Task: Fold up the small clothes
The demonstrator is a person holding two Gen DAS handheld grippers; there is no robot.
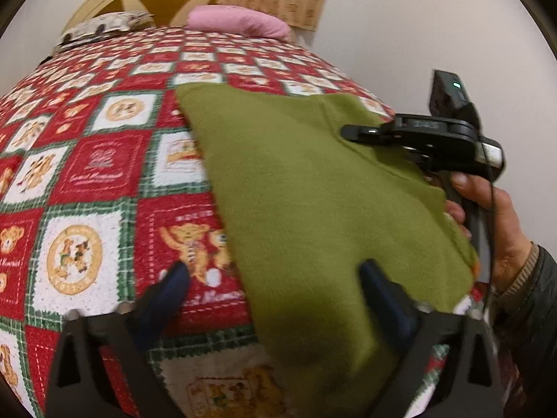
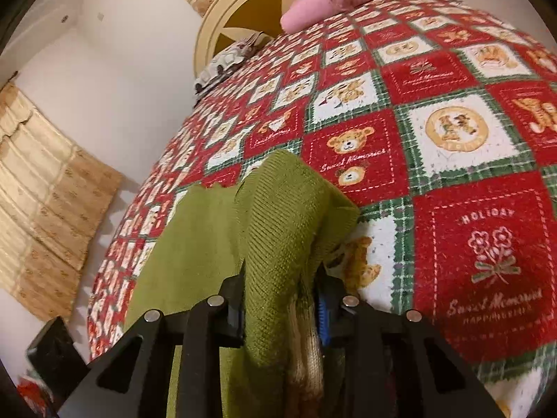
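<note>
Green knit sweater (image 2: 278,244) — ribbed, bunched — clamped in right gripper (image 2: 280,299); left gripper (image 1: 275,275) spread wide, straddling its edge, pads not pressing.

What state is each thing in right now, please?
green knitted garment: partly folded on the bedspread, one edge bunched up.
right gripper: jaws closed on the garment's bunched edge.
left gripper: jaws open, straddling the garment's edge.
pink pillow: lying at the bed's head.
</note>
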